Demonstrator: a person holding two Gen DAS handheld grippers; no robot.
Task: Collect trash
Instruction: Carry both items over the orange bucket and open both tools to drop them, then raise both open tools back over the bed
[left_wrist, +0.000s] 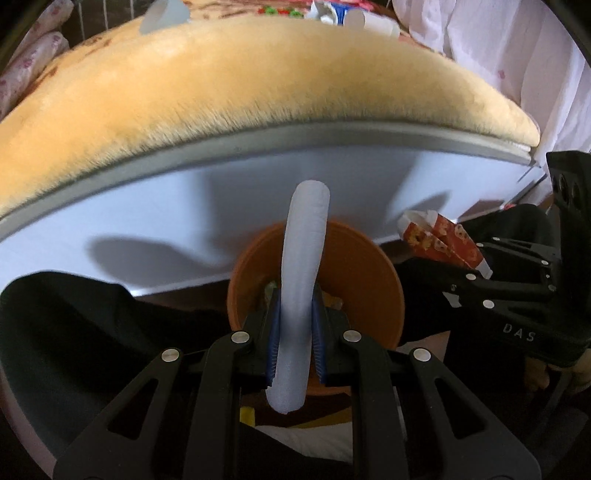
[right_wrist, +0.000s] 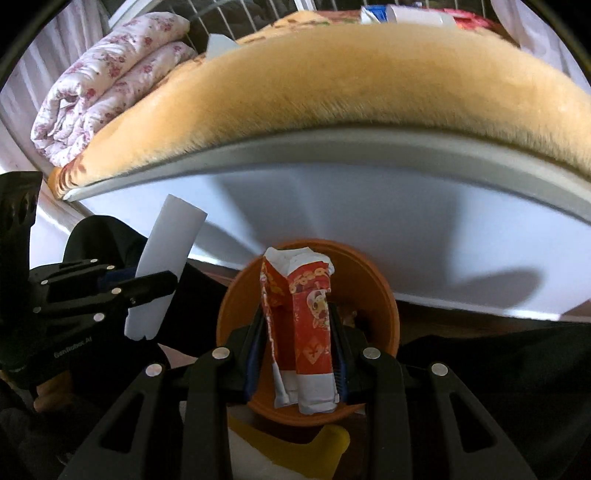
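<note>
My left gripper (left_wrist: 295, 325) is shut on a flattened white paper tube (left_wrist: 303, 266) that stands up between its blue pads, right over an orange bin (left_wrist: 369, 266). My right gripper (right_wrist: 299, 332) is shut on a crumpled red and white printed carton (right_wrist: 306, 314), also held above the orange bin (right_wrist: 380, 291). Some scraps lie inside the bin. Each gripper shows in the other's view: the right gripper (left_wrist: 476, 269) with the red carton (left_wrist: 439, 240) at the right edge, the left gripper (right_wrist: 147, 284) with the white tube (right_wrist: 166, 251) at the left.
A bed with an orange fuzzy blanket (left_wrist: 240, 85) and a white side panel (left_wrist: 147, 206) stands just behind the bin. More white and blue litter (left_wrist: 354, 18) lies on its far side. A folded floral quilt (right_wrist: 99, 81) lies at the bed's left end. Dark cloth (left_wrist: 66, 332) flanks the bin.
</note>
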